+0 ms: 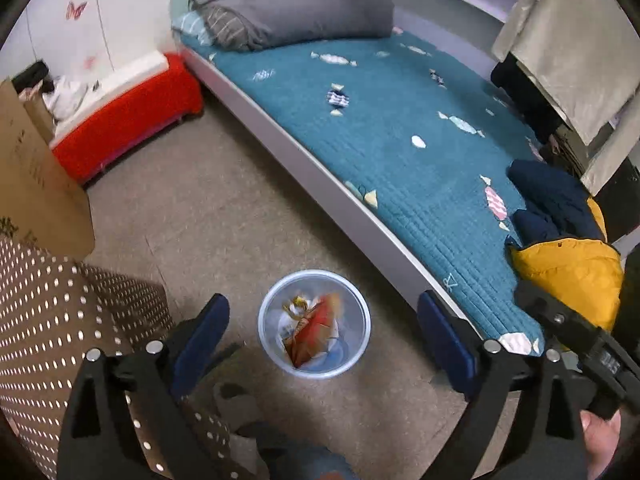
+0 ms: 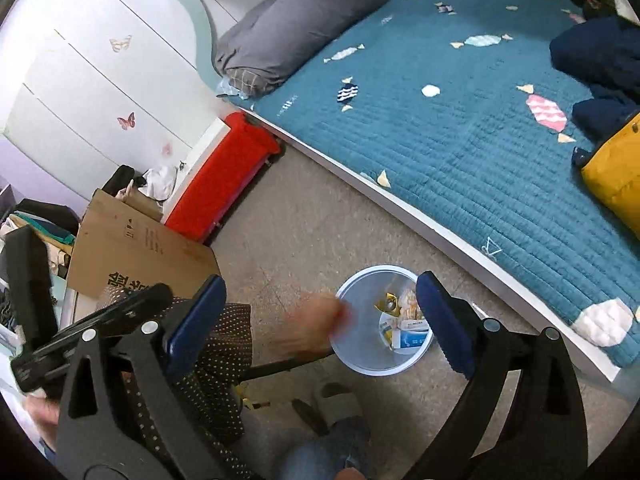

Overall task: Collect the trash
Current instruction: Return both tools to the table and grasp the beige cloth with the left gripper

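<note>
left gripper (image 1: pixel 324 344) released wide over pale blue bin (image 1: pixel 268 312), nothing gripped, right gripper (image 2: pixel 320 320) also released and empty, orange wrapper (image 1: pixel 316 320) in bin, bed (image 1: pixel 400 140) right

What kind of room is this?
Most likely a bedroom. There's a bed with a candy-patterned cover, a grey pillow at its head, and white wardrobe doors with butterfly stickers. A small bin stands on the floor.

Teal bedspread (image 1: pixel 400 152), grey pillow (image 1: pixel 296 8), red box (image 1: pixel 128 116)
</note>
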Action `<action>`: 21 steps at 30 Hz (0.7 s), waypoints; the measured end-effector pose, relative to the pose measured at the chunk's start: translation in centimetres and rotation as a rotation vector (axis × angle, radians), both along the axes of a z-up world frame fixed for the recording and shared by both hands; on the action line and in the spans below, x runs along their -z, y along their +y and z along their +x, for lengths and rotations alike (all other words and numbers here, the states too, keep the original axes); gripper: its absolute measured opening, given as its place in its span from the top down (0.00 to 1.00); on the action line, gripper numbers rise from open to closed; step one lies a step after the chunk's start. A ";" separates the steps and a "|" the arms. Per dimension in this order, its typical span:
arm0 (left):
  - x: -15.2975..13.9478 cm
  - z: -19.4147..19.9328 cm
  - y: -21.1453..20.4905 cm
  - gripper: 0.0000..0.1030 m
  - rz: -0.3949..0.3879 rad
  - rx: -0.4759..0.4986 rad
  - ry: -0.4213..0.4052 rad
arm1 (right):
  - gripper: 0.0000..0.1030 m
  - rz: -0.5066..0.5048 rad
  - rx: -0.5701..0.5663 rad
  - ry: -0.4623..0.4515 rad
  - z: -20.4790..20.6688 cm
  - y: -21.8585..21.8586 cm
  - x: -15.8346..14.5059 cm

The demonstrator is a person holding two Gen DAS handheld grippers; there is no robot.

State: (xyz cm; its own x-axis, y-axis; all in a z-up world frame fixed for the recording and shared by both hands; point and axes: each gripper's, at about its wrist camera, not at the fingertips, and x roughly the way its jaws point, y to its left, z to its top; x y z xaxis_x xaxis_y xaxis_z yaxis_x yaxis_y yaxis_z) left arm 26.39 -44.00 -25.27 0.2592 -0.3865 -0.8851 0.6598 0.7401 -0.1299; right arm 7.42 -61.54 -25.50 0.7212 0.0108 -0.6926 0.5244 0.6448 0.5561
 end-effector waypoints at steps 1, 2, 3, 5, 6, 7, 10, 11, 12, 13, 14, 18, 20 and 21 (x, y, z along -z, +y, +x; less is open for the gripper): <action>-0.3 -0.1 0.3 0.10 -0.012 -0.006 -0.002 | 0.08 -0.006 -0.002 -0.002 -0.1 0.1 -0.3; -0.6 -0.2 0.7 0.10 -0.018 -0.010 -0.010 | 0.08 -0.009 -0.006 -0.005 -0.2 0.3 -0.6; -1.0 -0.4 1.2 0.10 -0.022 -0.010 -0.026 | 0.07 -0.012 -0.010 -0.010 -0.4 0.6 -0.9; -1.9 -0.9 2.0 0.10 -0.024 -0.018 -0.054 | 0.06 -0.025 -0.010 -0.017 -0.7 1.4 -1.4; -2.5 -1.2 2.5 0.10 -0.032 -0.025 -0.070 | 0.06 -0.028 -0.011 -0.019 -0.8 1.8 -1.7; -3.1 -1.6 3.2 0.10 -0.042 -0.030 -0.083 | 0.06 -0.030 -0.017 -0.023 -0.9 2.5 -2.1; -5.0 -2.7 5.1 0.10 -0.066 -0.049 -0.129 | 0.06 -0.061 -0.036 -0.034 -1.2 4.0 -3.5; -5.6 -3.2 5.7 0.10 -0.073 -0.053 -0.142 | 0.06 -0.070 -0.042 -0.038 -1.2 4.6 -4.1; -6.3 -3.7 6.4 0.10 -0.081 -0.059 -0.159 | 0.06 -0.079 -0.045 -0.045 -1.2 5.1 -4.6; -7.0 -4.2 7.2 0.10 -0.089 -0.067 -0.177 | 0.06 -0.088 -0.049 -0.053 -1.3 5.6 -5.2; -7.4 -4.6 7.6 0.10 -0.094 -0.070 -0.186 | 0.06 -0.101 -0.057 -0.063 -1.3 6.4 -6.1; -9.6 -6.3 10.4 0.10 -0.124 -0.082 -0.234 | 0.06 -0.129 -0.105 -0.086 -0.9 9.3 -8.3; -10.6 -7.1 11.8 0.10 -0.131 -0.093 -0.262 | 0.06 -0.145 -0.136 -0.099 -0.6 11.1 -9.4; -11.2 -7.5 12.8 0.10 -0.140 -0.100 -0.279 | 0.06 -0.151 -0.148 -0.104 -0.6 11.8 -9.8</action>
State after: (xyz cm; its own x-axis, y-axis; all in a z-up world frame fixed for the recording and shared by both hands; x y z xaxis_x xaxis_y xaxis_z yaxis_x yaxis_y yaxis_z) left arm 18.94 -31.18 -14.09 0.5271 -0.4596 -0.7148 0.6092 0.7908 -0.0593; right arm 6.85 -49.78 -15.74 0.7869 0.0241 -0.6166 0.3627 0.7903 0.4938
